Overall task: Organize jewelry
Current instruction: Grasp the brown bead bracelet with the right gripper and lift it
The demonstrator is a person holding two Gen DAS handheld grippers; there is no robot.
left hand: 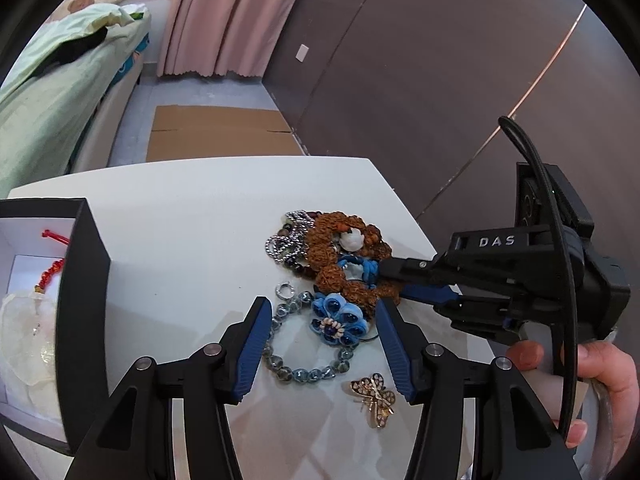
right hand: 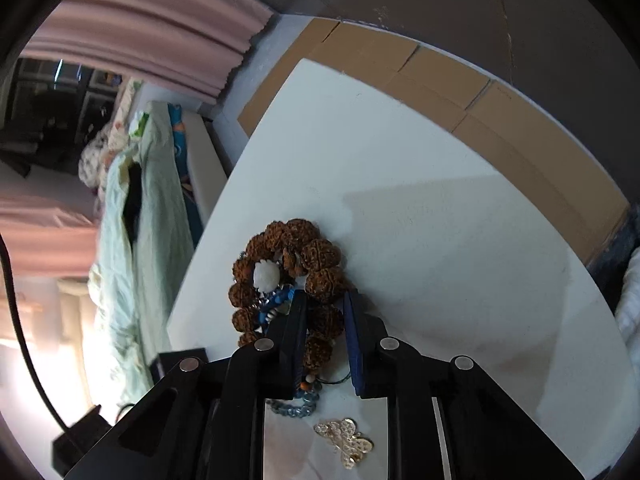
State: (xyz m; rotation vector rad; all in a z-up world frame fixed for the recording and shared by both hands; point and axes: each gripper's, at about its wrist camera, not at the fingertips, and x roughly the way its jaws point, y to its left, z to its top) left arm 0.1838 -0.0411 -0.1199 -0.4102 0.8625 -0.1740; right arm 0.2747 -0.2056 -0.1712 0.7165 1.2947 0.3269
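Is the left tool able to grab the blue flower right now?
Probably yes. The left tool is open with the blue flower lying between its fingers, uncovered. The right tool works just behind it on the brown bead bracelet.

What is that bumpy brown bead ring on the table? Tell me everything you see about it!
The brown bead bracelet is a loop of big, rough, wrinkly beads that look like dried seeds. A white carved bead sits among them, beside blue cord. It lies on the white table, partly over a silver chain, with a blue flower right beside it. The right gripper has its fingers on either side of some of its beads, nearly closed on them.
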